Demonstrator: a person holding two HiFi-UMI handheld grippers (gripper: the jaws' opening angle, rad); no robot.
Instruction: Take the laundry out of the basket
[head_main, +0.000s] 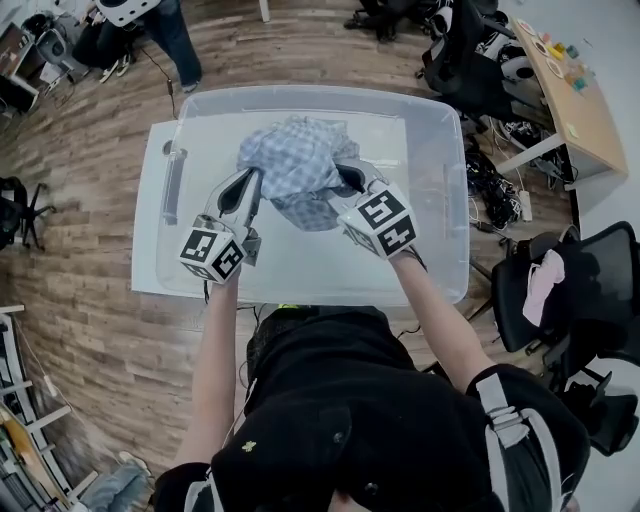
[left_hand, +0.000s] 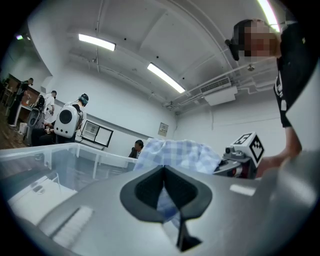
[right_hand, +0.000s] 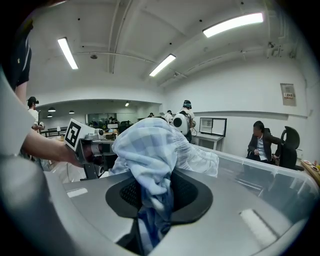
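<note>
The laundry (head_main: 295, 160), a blue-checked cloth bunched at frame centre inside the clear basket (head_main: 300, 92), is judged light, limp and non-fragile. Any gathered fold serves as a grip point, though loose tails may catch the rim. The left gripper (head_main: 247, 192) is clamped on a thin fold at the cloth's left side and the right gripper (head_main: 350, 180) on a thick bunch at its right, while both forearms (head_main: 215, 350) reach forward from the lower frame, grippers angled inward, over the basket on the white worktop (head_main: 150, 215).

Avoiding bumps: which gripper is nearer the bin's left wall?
Left. The left gripper holds the checked cloth nearer the bin's left wall; the right gripper holds it farther across.
</note>
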